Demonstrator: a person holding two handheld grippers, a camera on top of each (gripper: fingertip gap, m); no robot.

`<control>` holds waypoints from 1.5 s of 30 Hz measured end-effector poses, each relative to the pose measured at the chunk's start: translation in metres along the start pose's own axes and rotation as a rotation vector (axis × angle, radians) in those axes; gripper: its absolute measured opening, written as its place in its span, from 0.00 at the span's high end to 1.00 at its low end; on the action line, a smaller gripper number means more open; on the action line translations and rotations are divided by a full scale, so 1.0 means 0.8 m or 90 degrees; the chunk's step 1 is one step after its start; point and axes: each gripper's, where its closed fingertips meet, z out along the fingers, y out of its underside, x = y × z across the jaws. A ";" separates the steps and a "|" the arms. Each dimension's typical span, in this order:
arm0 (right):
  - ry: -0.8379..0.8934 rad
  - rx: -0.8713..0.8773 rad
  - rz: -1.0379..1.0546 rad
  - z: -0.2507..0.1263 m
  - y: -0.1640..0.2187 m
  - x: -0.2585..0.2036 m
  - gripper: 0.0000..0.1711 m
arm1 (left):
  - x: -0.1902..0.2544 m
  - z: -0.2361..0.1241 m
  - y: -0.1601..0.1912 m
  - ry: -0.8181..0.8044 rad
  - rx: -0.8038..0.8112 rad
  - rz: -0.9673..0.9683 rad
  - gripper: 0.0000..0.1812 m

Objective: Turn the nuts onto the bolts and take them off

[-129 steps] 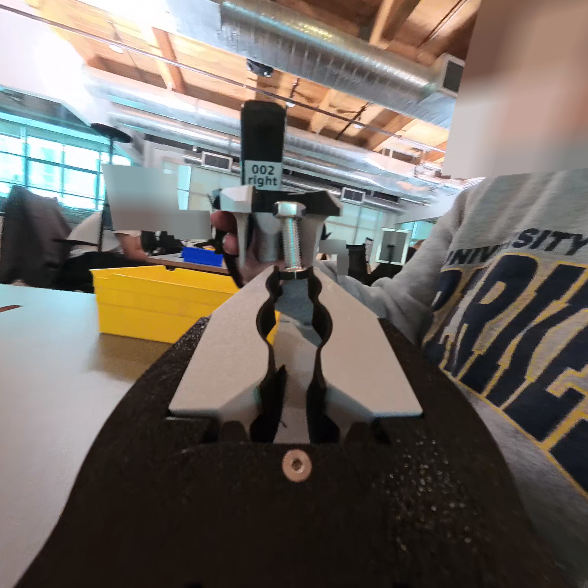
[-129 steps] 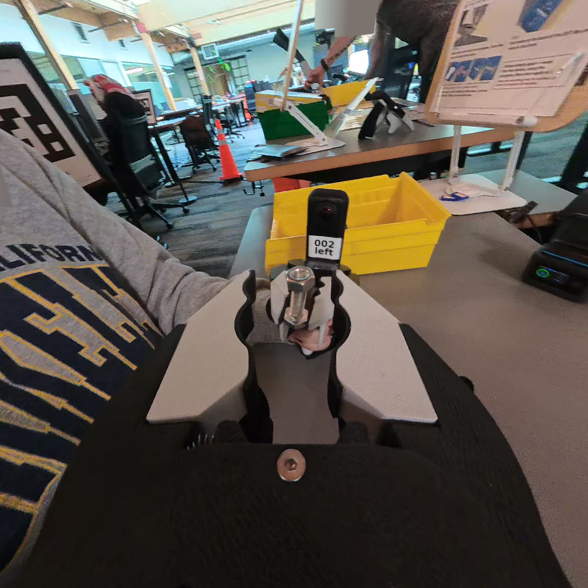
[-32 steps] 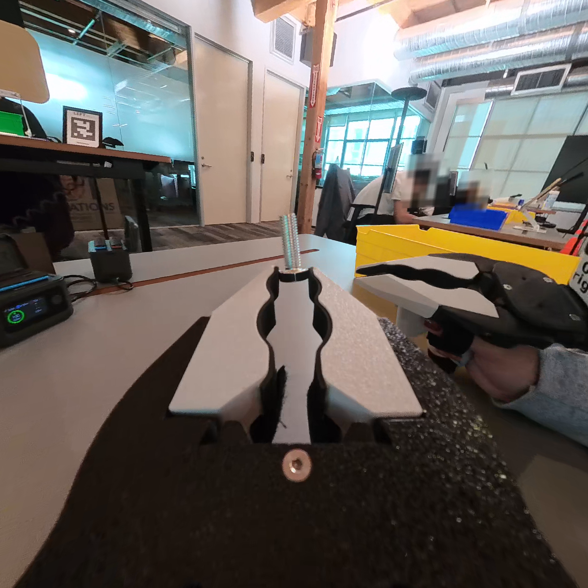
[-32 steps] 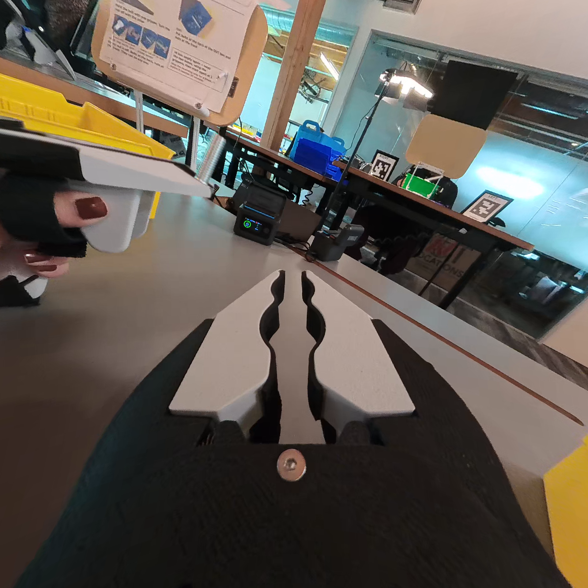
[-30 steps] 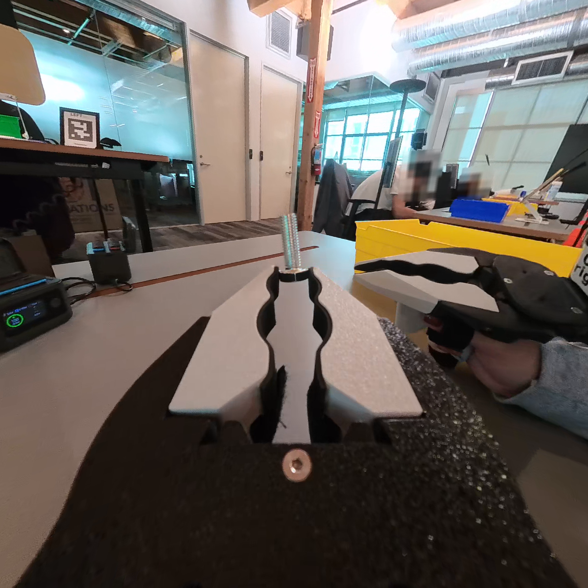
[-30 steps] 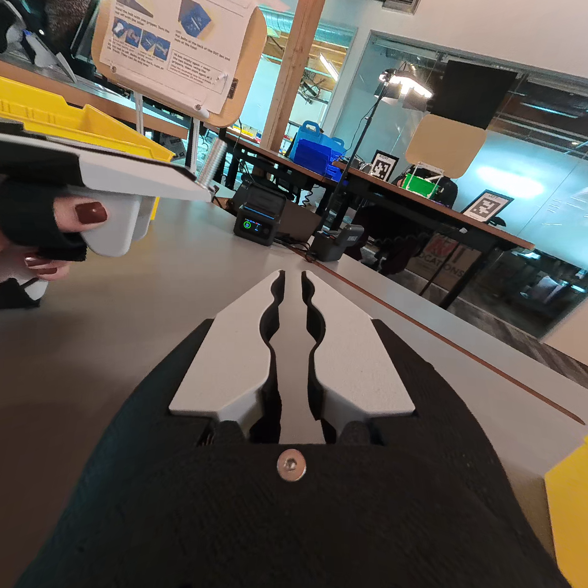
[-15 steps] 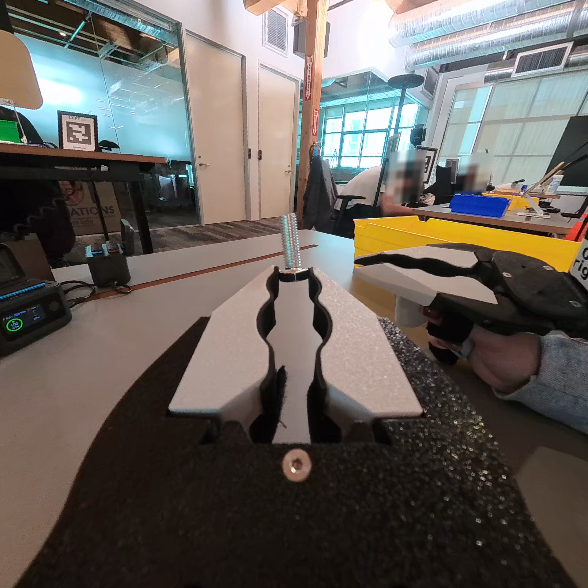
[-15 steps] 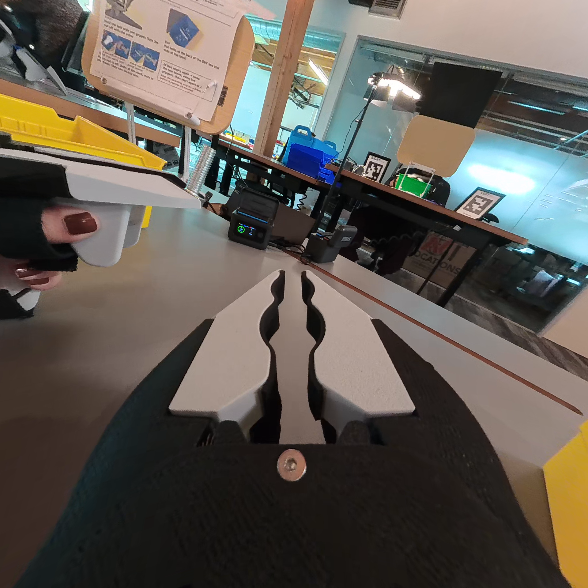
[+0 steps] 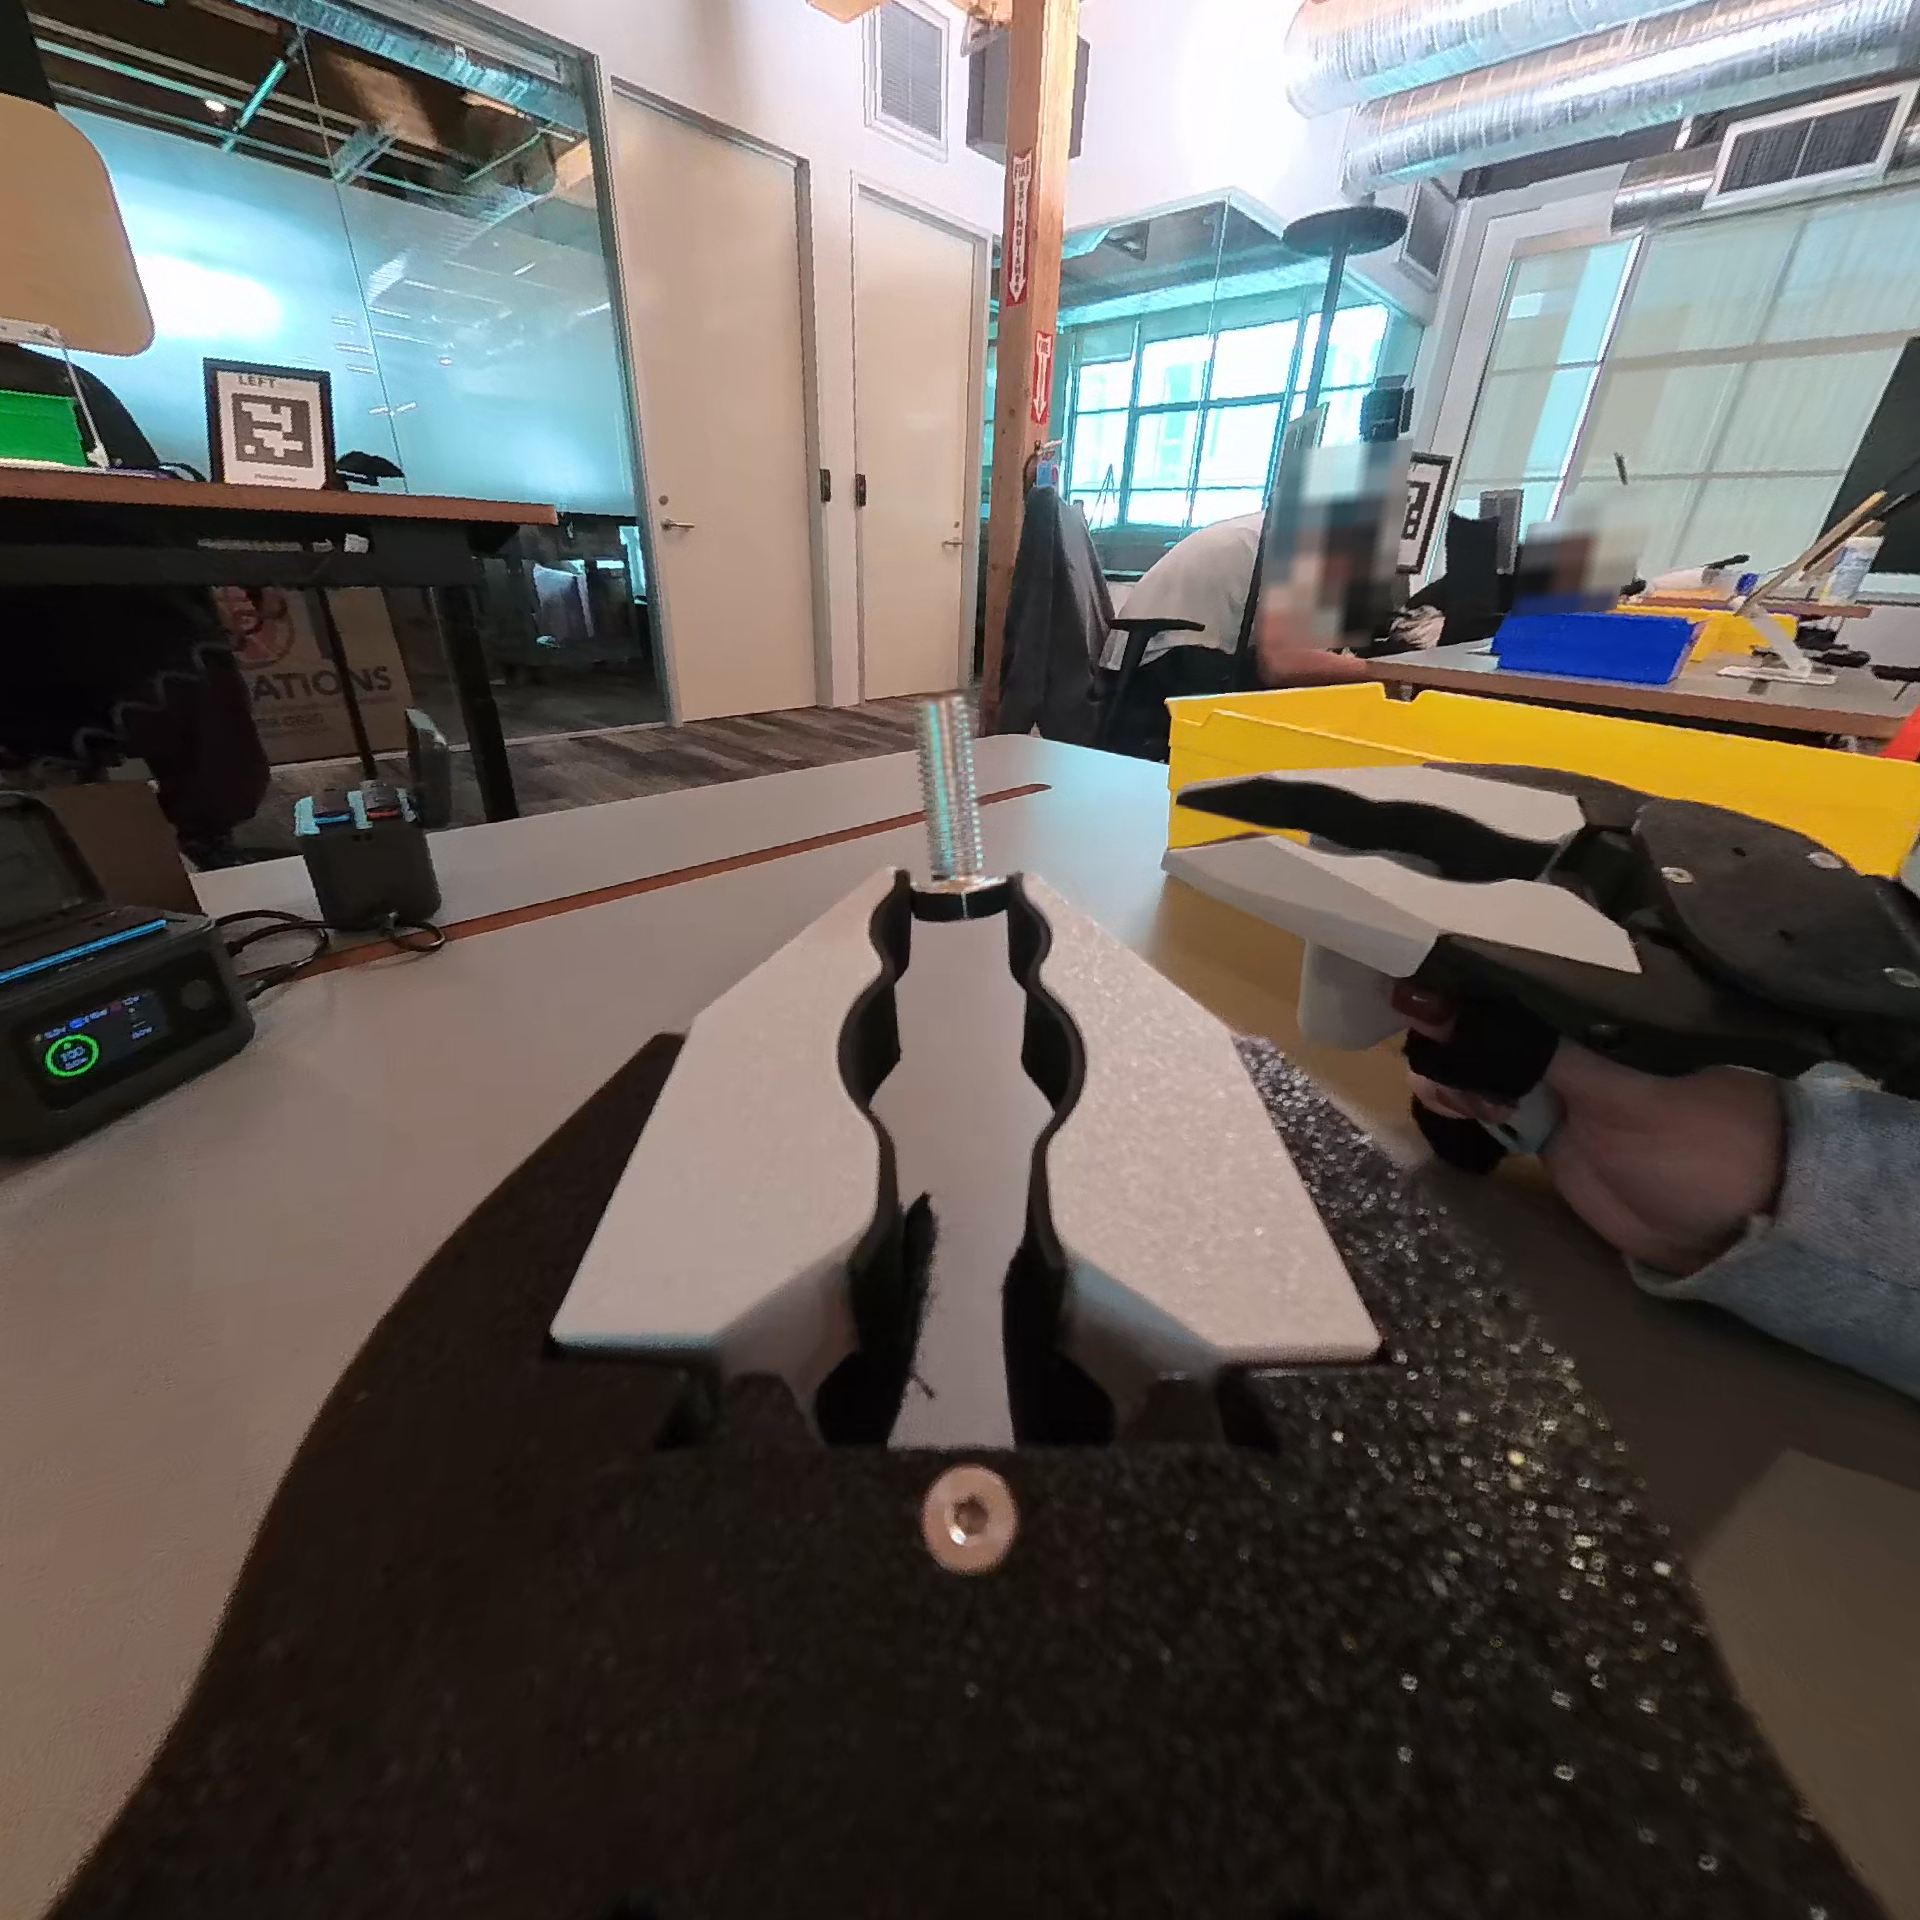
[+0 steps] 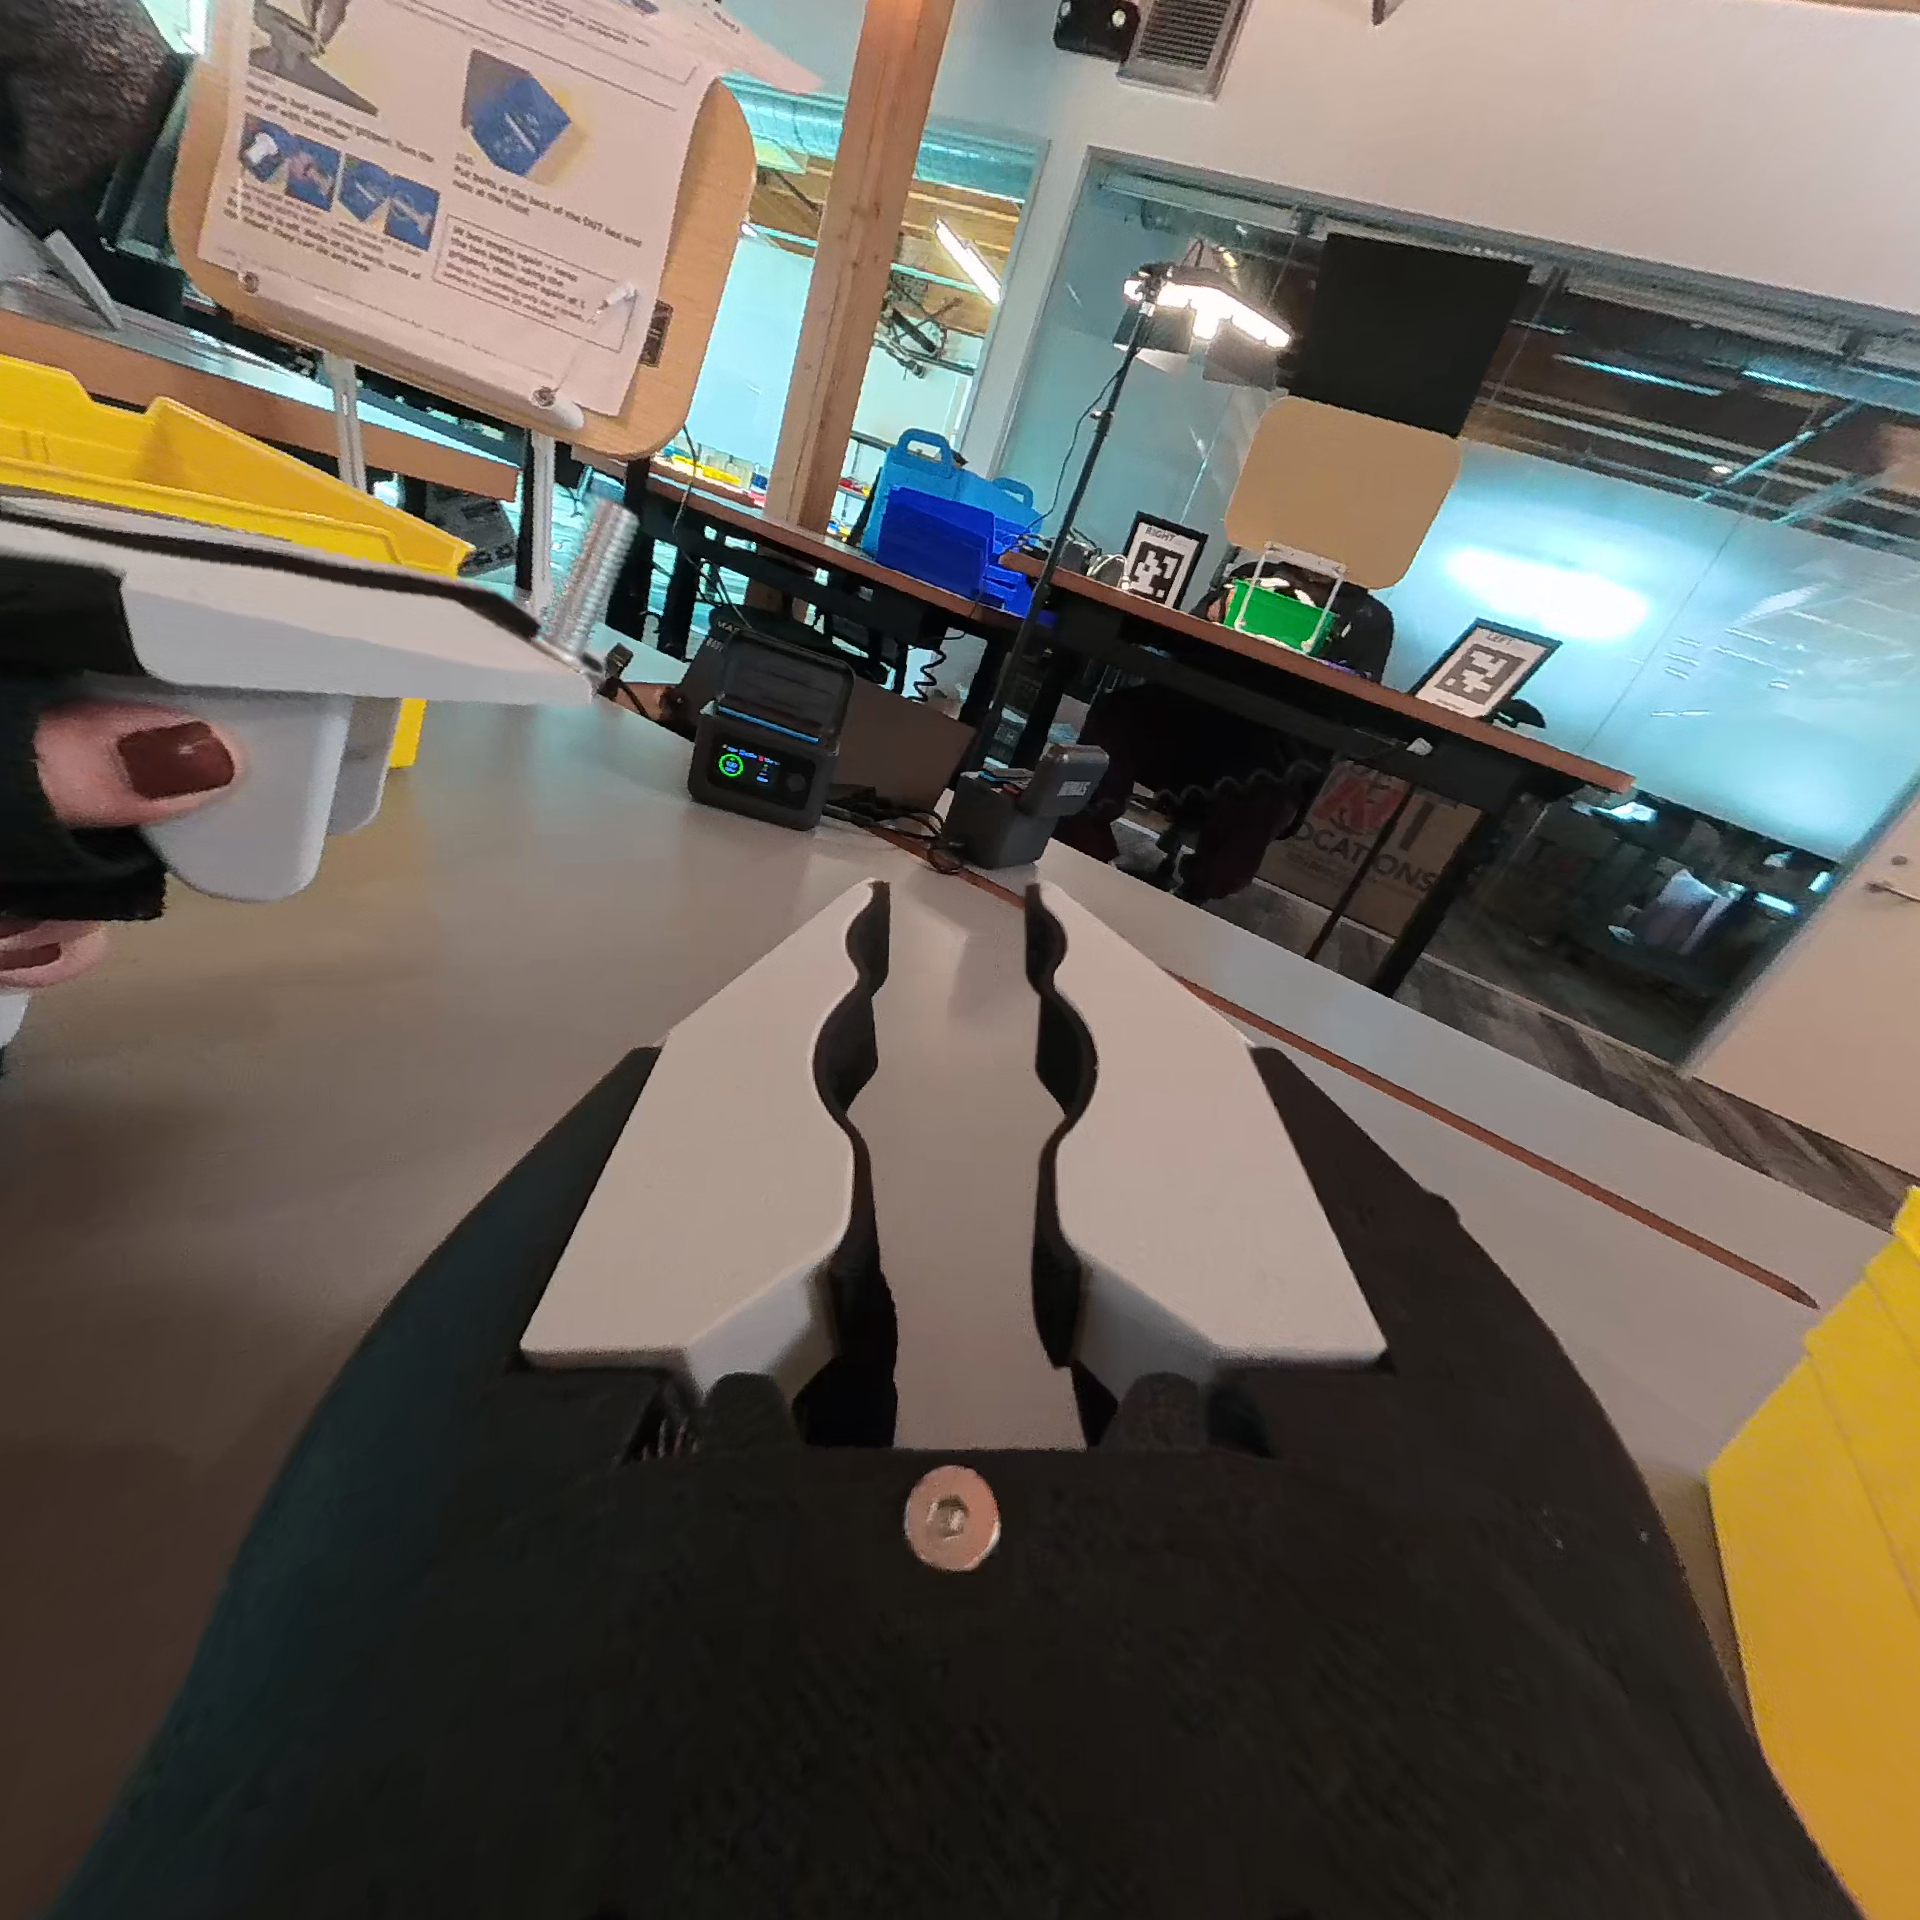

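Observation:
My left gripper (image 9: 961, 896) is shut on the head of a silver bolt (image 9: 951, 800), whose threaded shaft stands upright above the fingertips. The bolt (image 10: 594, 569) and the left gripper (image 10: 566, 657) also show at the left of the right wrist view, held by a hand above the grey table (image 10: 468, 987). My right gripper (image 10: 956, 906) is open and empty, with a clear gap between its white fingers. It also shows in the left wrist view (image 9: 1195, 821), to the right of the bolt and apart from it. No nut is in view.
A yellow bin (image 9: 1455, 743) stands behind the right gripper, and yellow bins show in the right wrist view at the left (image 10: 208, 468) and lower right (image 10: 1849, 1455). A black power unit (image 9: 104, 1029) and a small charger (image 9: 364, 862) sit on the table's far side. One gripper's finger ends stand about 9 cm off the other's. Left tips and right tips are each some 30 cm from the black power unit (image 9: 104, 1029). Seen from the right wrist view (image 10: 755, 769) as well.
My right gripper's jaws have opened wider. The left gripper still holds the bolt upright and has shifted slightly relative to the right gripper.

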 end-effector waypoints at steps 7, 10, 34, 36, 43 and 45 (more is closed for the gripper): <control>0.069 -0.055 -0.036 0.000 0.015 0.019 0.84 | -0.017 0.006 0.049 -0.091 -0.185 0.145 0.92; 0.085 -0.088 -0.063 0.001 0.023 0.022 0.85 | -0.015 0.011 0.079 -0.089 -0.281 0.193 0.92; 0.065 -0.087 -0.082 0.000 0.024 0.016 0.90 | -0.007 0.016 0.133 -0.056 -0.445 0.247 0.92; 0.064 -0.089 -0.087 0.001 0.025 0.015 0.90 | -0.007 0.016 0.132 -0.057 -0.444 0.250 0.92; 0.061 -0.088 -0.090 0.001 0.024 0.014 0.90 | -0.010 0.016 0.130 -0.074 -0.437 0.276 0.92; 0.060 -0.089 -0.091 0.001 0.025 0.013 0.90 | -0.012 0.016 0.128 -0.087 -0.433 0.283 0.90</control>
